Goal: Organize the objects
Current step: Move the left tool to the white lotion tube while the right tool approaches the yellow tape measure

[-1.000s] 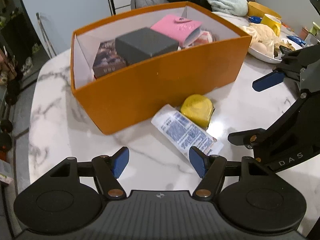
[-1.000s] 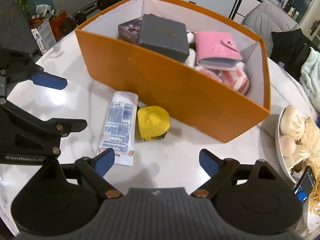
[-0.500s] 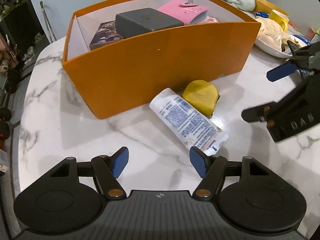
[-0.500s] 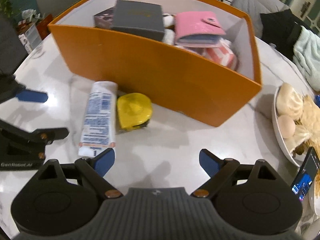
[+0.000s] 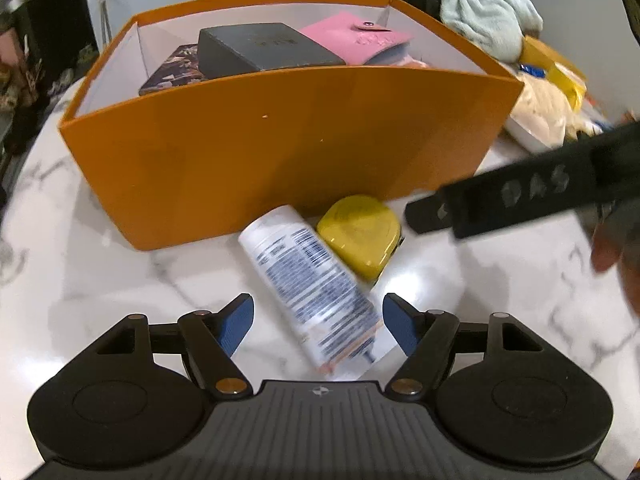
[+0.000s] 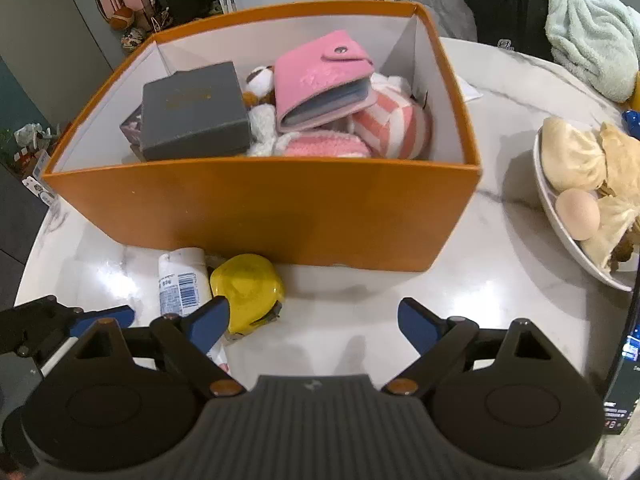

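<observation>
While the left gripper (image 5: pixel 318 326) widens around a white tube (image 5: pixel 312 284), the right gripper (image 6: pixel 314 318) hangs spread over the marble table (image 6: pixel 500 280), dim room clutter behind

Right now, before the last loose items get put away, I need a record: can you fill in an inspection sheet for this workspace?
Surface: white marble table, glossy, glare patches.
Job's things: orange box holding a grey box, pink wallet and knitted items; white tube and yellow tape measure lie side by side on the table against the box front.
Clutter: plate of buns and an egg; light towel.
Grippers: left gripper jaws opening, tube's end between them, untouched; right gripper open, holding nothing.
Cables: nothing seen.
Surroundings: dim room, chairs behind.
</observation>
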Tool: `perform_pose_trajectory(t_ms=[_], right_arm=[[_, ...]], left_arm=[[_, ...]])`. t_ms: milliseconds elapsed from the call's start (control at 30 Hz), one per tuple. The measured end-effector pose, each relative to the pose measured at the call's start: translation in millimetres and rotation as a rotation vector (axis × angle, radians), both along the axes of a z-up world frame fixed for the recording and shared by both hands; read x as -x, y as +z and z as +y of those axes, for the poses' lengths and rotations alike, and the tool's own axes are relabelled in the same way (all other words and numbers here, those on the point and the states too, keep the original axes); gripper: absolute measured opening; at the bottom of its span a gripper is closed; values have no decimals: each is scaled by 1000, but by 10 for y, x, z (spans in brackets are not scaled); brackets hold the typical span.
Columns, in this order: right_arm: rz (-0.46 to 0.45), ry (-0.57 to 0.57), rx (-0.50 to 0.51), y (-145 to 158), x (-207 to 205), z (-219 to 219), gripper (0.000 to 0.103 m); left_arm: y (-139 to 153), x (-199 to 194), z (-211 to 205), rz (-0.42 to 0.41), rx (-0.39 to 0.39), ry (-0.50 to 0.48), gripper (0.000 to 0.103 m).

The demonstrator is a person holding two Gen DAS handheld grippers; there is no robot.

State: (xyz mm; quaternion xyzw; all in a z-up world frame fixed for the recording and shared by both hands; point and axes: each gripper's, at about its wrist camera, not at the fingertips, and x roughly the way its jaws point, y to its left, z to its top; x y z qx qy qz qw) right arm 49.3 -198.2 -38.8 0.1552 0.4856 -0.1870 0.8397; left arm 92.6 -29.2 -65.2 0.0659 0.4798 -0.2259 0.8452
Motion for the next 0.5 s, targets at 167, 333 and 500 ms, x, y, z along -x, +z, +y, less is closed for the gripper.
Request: perform_pose_trajectory(t_ms=[167,333,500], right_arm=[[12,23,-4,-56,-60,79,91],[26,48,-6,-114,-81,110,91],[43,46,3,-188,-74,94,91]], left_arm=[[-143,-24,-151,-5,-42,-15,85],[-186,-42,-184,-36,-53,-1,86],[-169,-46,-25,-45,-52,-19,66]])
